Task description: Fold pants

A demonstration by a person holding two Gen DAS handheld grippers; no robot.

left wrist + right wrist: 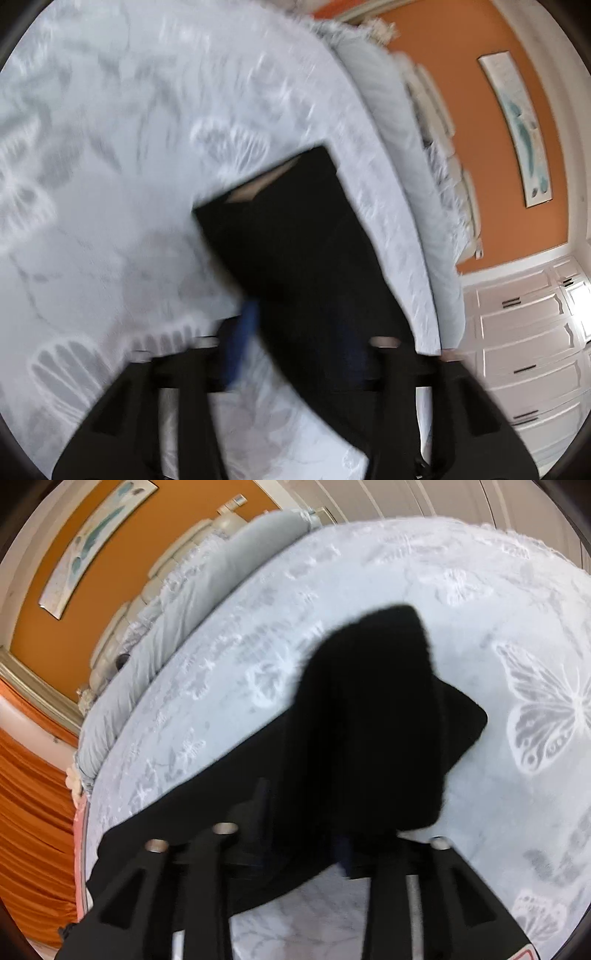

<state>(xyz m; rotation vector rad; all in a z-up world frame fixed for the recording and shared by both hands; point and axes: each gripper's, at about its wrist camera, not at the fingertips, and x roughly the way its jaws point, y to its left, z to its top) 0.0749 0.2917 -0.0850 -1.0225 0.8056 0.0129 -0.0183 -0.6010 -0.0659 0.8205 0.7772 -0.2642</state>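
Black pants [295, 240] lie flat on the pale butterfly-print bedspread [110, 184], with the waistband and its beige inner label at the far end. My left gripper [295, 347] stands open over the near part of the pants; its blue-padded finger [240, 332] is off the cloth's left edge and the other finger is dark against the fabric. In the right wrist view the pants [369, 720] are bunched into a raised fold on the bedspread [517, 627]. My right gripper [301, 830] has its jaws apart with black cloth lying between them, and the fingertips barely show against it.
Grey pillows [388, 92] and a tufted headboard line the bed's far side below an orange wall with a long painting [524, 129]. White drawers [528, 350] stand beside the bed. An orange curtain [33, 830] hangs past the bed's edge.
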